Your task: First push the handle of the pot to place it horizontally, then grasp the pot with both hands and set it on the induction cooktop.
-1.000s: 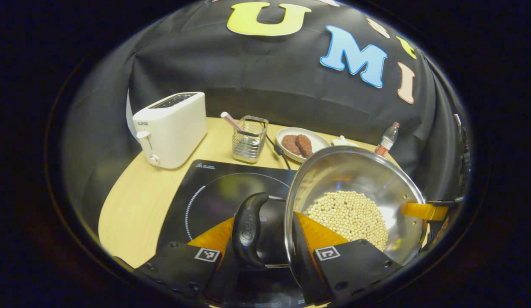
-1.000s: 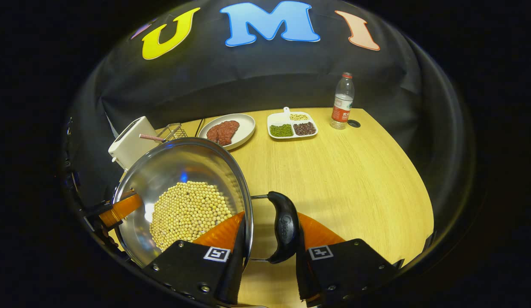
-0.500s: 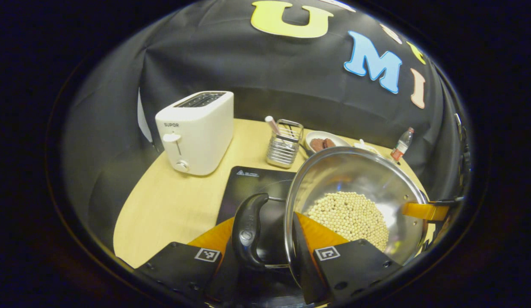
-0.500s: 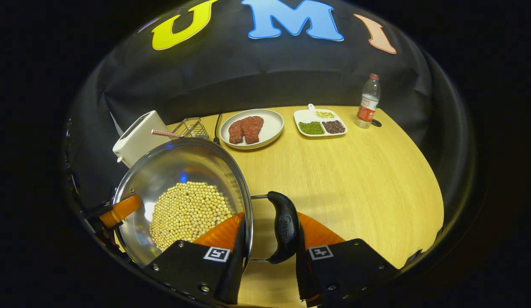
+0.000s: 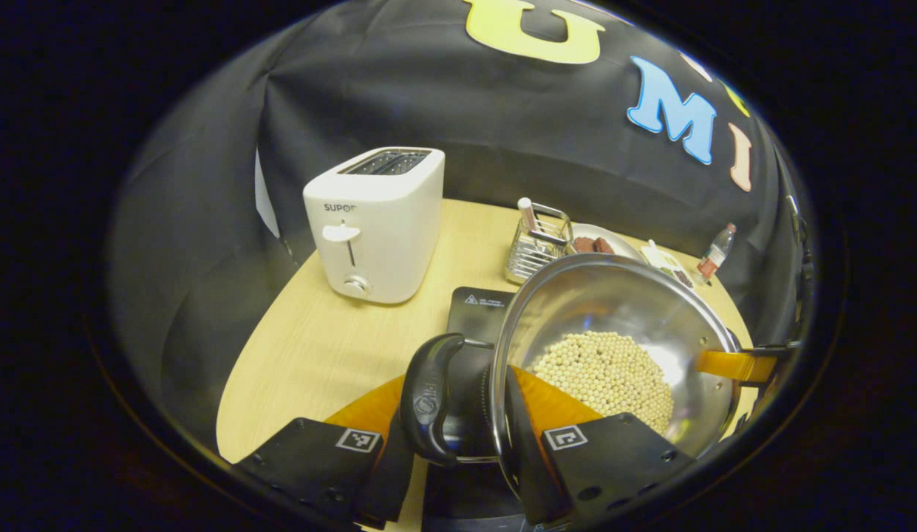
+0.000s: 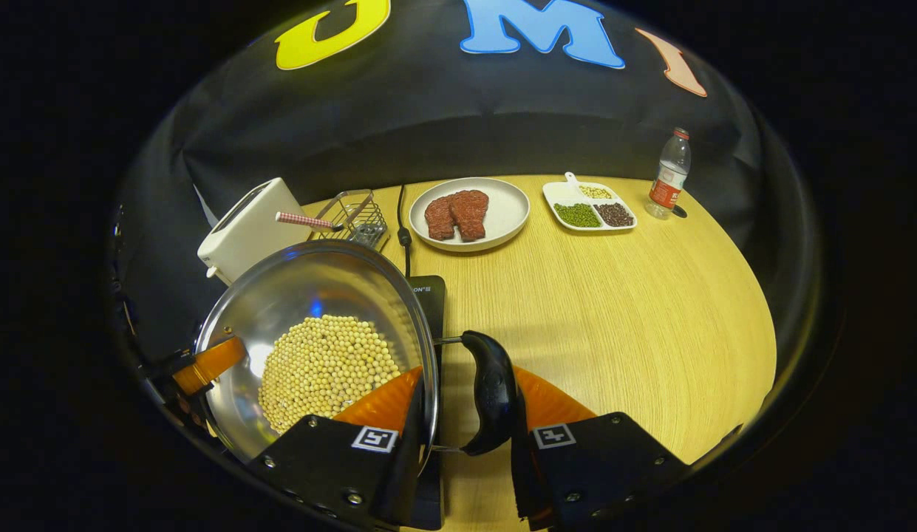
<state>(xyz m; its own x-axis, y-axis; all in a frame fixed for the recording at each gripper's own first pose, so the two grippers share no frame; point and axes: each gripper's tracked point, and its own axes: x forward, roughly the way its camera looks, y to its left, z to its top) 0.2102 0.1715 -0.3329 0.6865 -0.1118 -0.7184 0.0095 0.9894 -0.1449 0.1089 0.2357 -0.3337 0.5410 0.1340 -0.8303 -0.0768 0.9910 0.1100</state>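
Observation:
A steel pot [image 5: 613, 303] filled with pale beans [image 5: 609, 373] is held between both grippers. My left gripper [image 5: 458, 391] is shut on the pot's black side handle [image 5: 427, 399], one finger outside the handle and the other inside the rim. My right gripper [image 6: 465, 391] is shut the same way on the opposite black handle [image 6: 491, 391]. Each gripper also shows across the pot from the other: the right gripper [image 5: 731, 364] and the left gripper [image 6: 207, 362]. The black induction cooktop [image 5: 479, 309] lies under the pot, with its corner [image 6: 427, 290] peeking out. Whether the pot touches it is hidden.
A white toaster [image 5: 377, 222] stands at the back left beside a wire basket [image 5: 536, 247]. Behind are a plate of meat [image 6: 469, 214], a divided dish of beans [image 6: 591, 210], a bottle [image 6: 669, 174] and a black cable [image 6: 404, 236]. Bare wood table [image 6: 613, 310] spreads right.
Both grippers have carried the pot to the left, over the cooktop, which now sits mostly under it. The toaster and basket have come nearer. Both grips are unchanged.

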